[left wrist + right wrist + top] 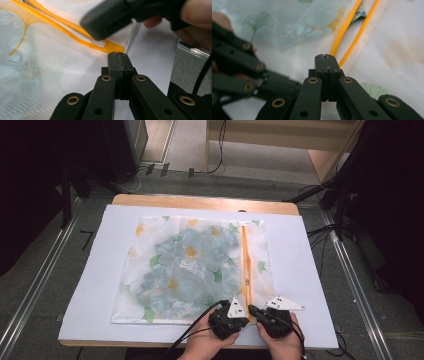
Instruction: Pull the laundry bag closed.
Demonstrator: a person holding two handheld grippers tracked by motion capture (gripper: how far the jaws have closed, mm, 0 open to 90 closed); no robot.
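**Mia:** The room is dark around the edges. In the middle sits a wooden surface (205,201) with a big white sheet (90,285) laid over it. What is nearest to the person?

**Tom:** The two hands, low at the near edge. The left tool (248,308) and the right tool (251,309) point at each other, almost tip to tip, just at the near end of the orange zipper (245,265).

**Mia:** Are they holding anything?

**Tom:** Each tool has its two black jaws pressed together. In the left gripper view the tip sits right at the zipper's end, so it may pinch a bit of cloth. It is too hard to tell. The right one looks closed on nothing.

**Mia:** And a little farther away?

**Tom:** The mesh bag (150,270) lies flat in the middle of the sheet. It is thin and see-through, with flowers and leaves printed on it. A blue flowery cloth (185,260) is bunched up inside.

**Mia:** How would it feel?

**Tom:** Light, soft and floppy, probably. It would slide and wrinkle if pulled. The zipper edge looks firmest, so that seems the best place to grab, with one tool holding the bag down.
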